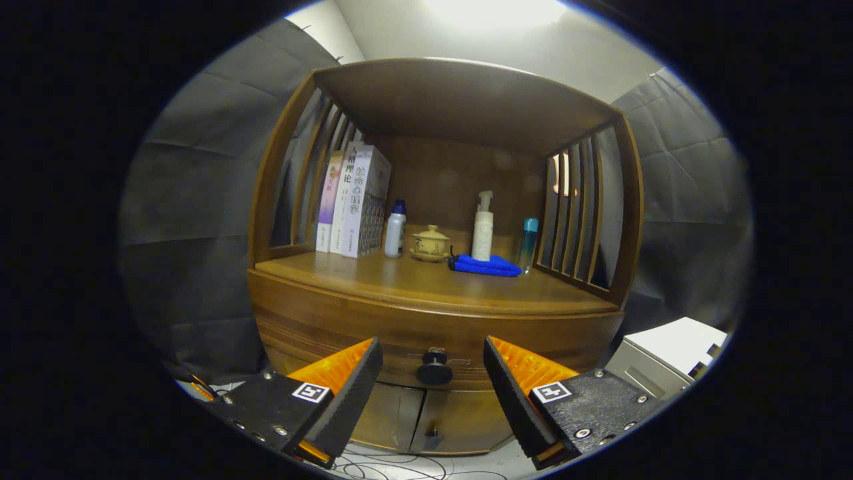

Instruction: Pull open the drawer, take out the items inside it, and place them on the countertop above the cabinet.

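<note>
Ahead, drawer knob (434, 368) between open claw (433, 363)

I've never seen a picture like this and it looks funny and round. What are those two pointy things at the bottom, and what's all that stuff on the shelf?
Those are the two fingers of a gripper, a grabbing tool that a person holds. The camera rides on it, looking forward, and its lens bends everything round. The fingers are open and hold nothing. Between them, a little ahead, is the dark knob of a closed drawer in a wooden cabinet. On the countertop above stand books, a small bottle, a lidded pot, a pump bottle, a blue cloth and a blue-capped bottle.
</note>
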`<act>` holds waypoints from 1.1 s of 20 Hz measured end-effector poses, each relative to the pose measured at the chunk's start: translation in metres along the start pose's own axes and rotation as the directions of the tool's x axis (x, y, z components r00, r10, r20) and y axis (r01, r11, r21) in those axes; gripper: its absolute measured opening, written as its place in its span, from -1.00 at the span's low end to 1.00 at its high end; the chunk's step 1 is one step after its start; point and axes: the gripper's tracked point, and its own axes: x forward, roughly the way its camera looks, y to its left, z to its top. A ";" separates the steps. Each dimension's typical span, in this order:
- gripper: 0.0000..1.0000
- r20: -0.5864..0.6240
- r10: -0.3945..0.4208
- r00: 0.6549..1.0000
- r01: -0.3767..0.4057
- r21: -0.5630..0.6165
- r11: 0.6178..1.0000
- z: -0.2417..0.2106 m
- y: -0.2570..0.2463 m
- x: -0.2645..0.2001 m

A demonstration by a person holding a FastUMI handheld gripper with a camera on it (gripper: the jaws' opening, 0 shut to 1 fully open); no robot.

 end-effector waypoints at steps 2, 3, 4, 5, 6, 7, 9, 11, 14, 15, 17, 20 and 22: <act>0.89 -0.015 -0.004 1.000 0.004 0.022 1.000 -0.012 0.000 0.012; 0.89 -0.022 -0.005 1.000 0.006 0.035 0.999 -0.016 -0.001 0.018; 0.88 -0.028 -0.005 1.000 0.006 0.046 0.999 -0.021 -0.002 0.022; 0.88 -0.037 -0.004 0.999 0.006 0.053 0.999 -0.027 -0.001 0.027; 0.86 -0.049 0.001 0.999 0.002 0.058 0.998 -0.033 -0.001 0.031; 0.84 -0.060 0.017 0.998 -0.013 0.075 0.997 -0.039 0.003 0.037; 0.79 -0.069 0.036 0.997 -0.027 0.123 0.992 -0.046 0.005 0.049; 0.69 -0.082 0.022 0.996 -0.009 0.149 0.989 -0.054 0.002 0.056; 0.30 -0.096 0.029 0.995 -0.014 0.159 0.987 -0.062 0.001 0.065; 0.17 -0.095 0.022 0.995 -0.007 0.152 0.988 -0.063 0.001 0.067; 0.00 -0.086 0.026 0.996 -0.011 0.167 0.986 -0.064 0.001 0.067; -0.12 -0.072 0.025 0.997 -0.012 0.165 0.986 -0.066 0.001 0.070; -0.22 -0.081 0.019 0.997 -0.009 0.120 0.993 -0.066 0.001 0.070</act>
